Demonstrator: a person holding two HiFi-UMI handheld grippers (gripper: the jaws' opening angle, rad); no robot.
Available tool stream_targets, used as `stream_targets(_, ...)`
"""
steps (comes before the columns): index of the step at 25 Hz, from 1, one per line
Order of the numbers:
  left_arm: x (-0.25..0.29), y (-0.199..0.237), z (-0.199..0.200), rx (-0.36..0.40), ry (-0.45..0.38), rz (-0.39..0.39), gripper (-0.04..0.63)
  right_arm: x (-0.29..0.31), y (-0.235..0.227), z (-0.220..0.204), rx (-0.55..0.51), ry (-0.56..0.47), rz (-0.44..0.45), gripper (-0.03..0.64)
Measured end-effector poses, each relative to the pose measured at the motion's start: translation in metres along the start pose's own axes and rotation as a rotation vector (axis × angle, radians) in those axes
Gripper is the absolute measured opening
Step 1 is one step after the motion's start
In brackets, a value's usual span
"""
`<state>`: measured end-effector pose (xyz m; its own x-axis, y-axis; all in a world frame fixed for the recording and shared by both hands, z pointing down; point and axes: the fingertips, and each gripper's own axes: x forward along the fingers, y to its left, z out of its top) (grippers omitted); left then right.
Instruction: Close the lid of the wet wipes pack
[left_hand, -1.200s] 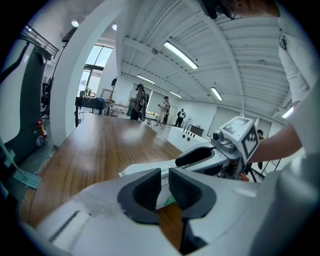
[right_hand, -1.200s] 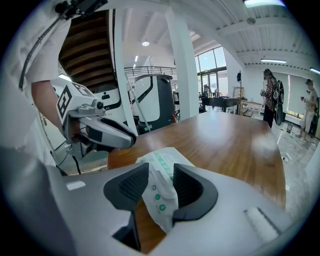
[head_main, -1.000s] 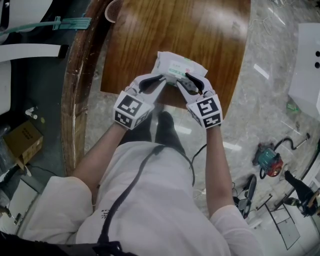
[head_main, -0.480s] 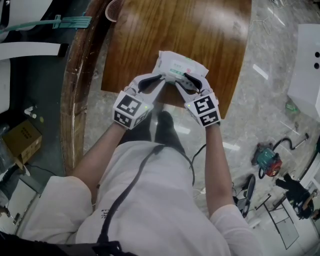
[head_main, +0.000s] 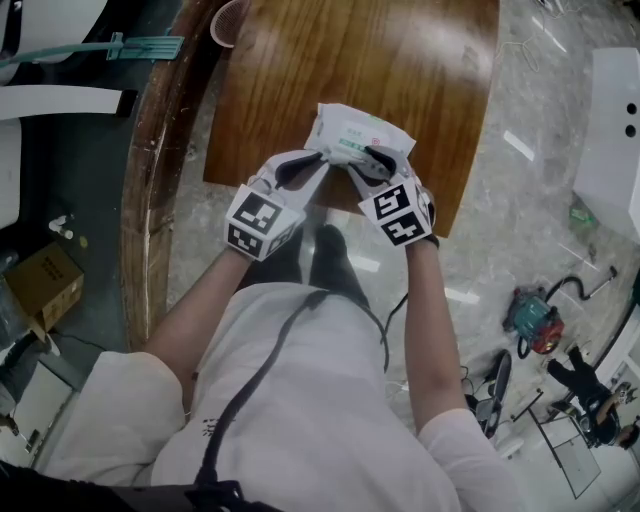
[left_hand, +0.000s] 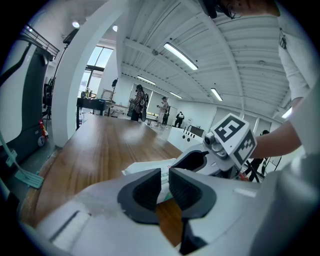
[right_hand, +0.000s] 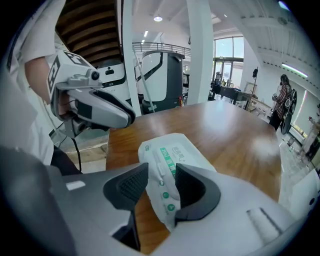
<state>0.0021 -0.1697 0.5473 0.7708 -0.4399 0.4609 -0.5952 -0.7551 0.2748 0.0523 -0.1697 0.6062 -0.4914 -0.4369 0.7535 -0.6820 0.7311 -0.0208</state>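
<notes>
Wet wipes pack (head_main: 358, 132) lies near the table (head_main: 300, 70) edge. Right gripper (head_main: 368, 160) has rolled over its lid (right_hand: 160, 167), jaws half open and gripping nothing. Left gripper (head_main: 320, 160), nearly closed, appears to pinch its corner. A closing press seems imminent.

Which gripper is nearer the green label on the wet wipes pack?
Right. The right gripper is over the green label's near end; the left gripper is beside it, at the pack's near left corner.

Bright open hall around a wooden desk (head_main: 300, 80)
Desk brown, its edge rounded; pale marbled floor (head_main: 520, 200); white pillars (right_hand: 200, 50); ribbed white ceiling (left_hand: 250, 45) with strip lights (left_hand: 180, 56); tall windows (left_hand: 95, 64).
</notes>
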Motion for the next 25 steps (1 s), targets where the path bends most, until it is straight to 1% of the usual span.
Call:
stream_targets(4,-0.001,-0.004,-0.002,0.014,-0.010,-0.004,0.057,0.003,0.004,-0.002,0.005,0.031,0.004,0.195)
stream_targets(7,-0.003,-0.009,-0.001,0.017,-0.014,-0.005,0.058,0.005,0.007,-0.004,-0.017,0.084,0.006,0.219)
stream_targets(9,-0.005,-0.012,-0.001,0.017,-0.013,-0.005,0.057,0.008,0.010,-0.007,-0.076,0.138,-0.005,0.230)
stream_targets(11,-0.007,-0.015,-0.003,0.024,-0.018,-0.006,0.057,0.011,0.014,-0.011,-0.159,0.207,-0.025,0.247)
stream_targets(12,-0.009,-0.016,-0.003,0.025,-0.018,-0.006,0.058,0.013,0.017,-0.013,-0.196,0.244,-0.036,0.269)
stream_targets(13,-0.010,-0.018,-0.003,0.026,-0.016,-0.006,0.057,0.014,0.021,-0.016,-0.225,0.277,-0.045,0.305)
stream_targets(14,-0.011,-0.019,-0.004,0.027,-0.013,-0.005,0.057,0.016,0.024,-0.018,-0.242,0.303,-0.055,0.337)
stream_targets(16,-0.013,-0.022,-0.003,0.027,-0.013,-0.004,0.057,0.019,0.027,-0.021,-0.244,0.328,-0.068,0.356)
stream_targets(18,-0.016,-0.025,-0.002,0.027,-0.018,-0.004,0.057,0.018,0.028,-0.018,-0.218,0.300,-0.055,0.356)
stream_targets(19,-0.018,-0.027,-0.002,0.026,-0.020,-0.004,0.057,0.016,0.028,-0.015,-0.187,0.256,-0.036,0.356)
stream_targets(21,-0.022,-0.031,0.004,0.022,-0.027,-0.003,0.057,0.006,0.025,-0.005,-0.074,0.121,0.000,0.339)
stream_targets(22,-0.023,-0.033,0.009,0.023,-0.033,-0.004,0.057,-0.001,0.022,-0.001,-0.011,0.053,0.005,0.305)
stream_targets(23,-0.024,-0.034,0.013,0.025,-0.038,-0.004,0.057,-0.008,0.018,0.002,0.045,-0.006,0.001,0.237)
stream_targets(25,-0.027,-0.035,0.022,0.033,-0.049,-0.004,0.057,-0.022,0.010,0.006,0.138,-0.104,-0.029,0.142)
